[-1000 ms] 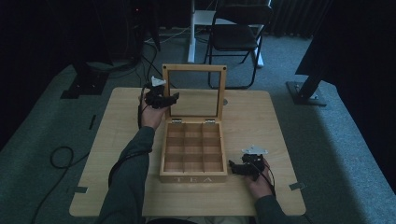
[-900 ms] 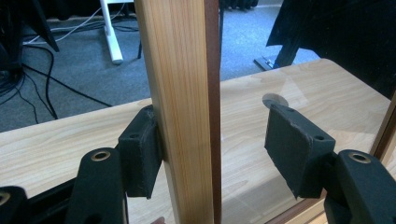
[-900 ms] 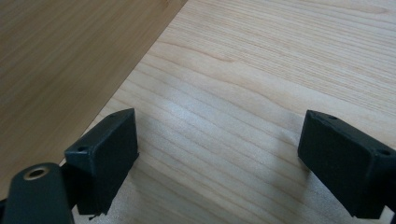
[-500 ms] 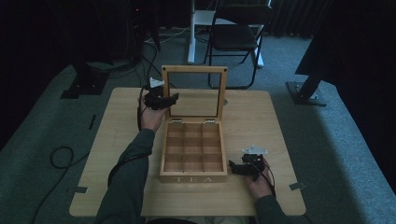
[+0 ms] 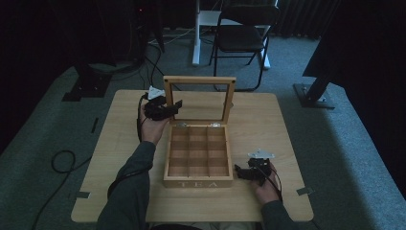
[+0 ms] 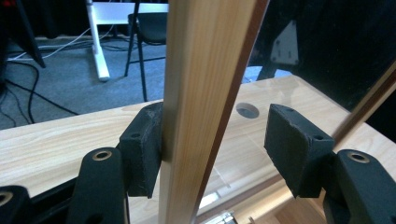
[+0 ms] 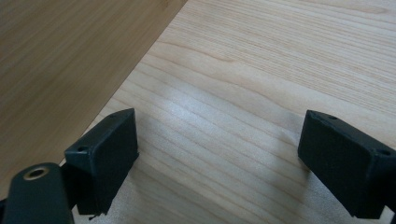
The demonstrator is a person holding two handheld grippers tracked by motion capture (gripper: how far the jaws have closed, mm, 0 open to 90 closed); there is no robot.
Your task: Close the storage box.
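Straddling the upright lid frame point(image 6: 205, 93), left gripper point(image 6: 219, 140) jaws parted, one pad touching, to steady it; right gripper point(image 7: 229, 158) wide open, empty, beside tea box point(image 5: 198, 181) on table point(image 5: 268, 120)

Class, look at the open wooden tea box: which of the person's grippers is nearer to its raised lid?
Left. The left gripper straddles the lid frame's side rail, one jaw touching it. The right gripper rests open on the table beside the box's front corner.

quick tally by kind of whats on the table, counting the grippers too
Black two-jaw grippers: 2, the left gripper at the lid frame, the right gripper beside the box
Wooden tea box with open glass-paned lid: 1
Total: 3
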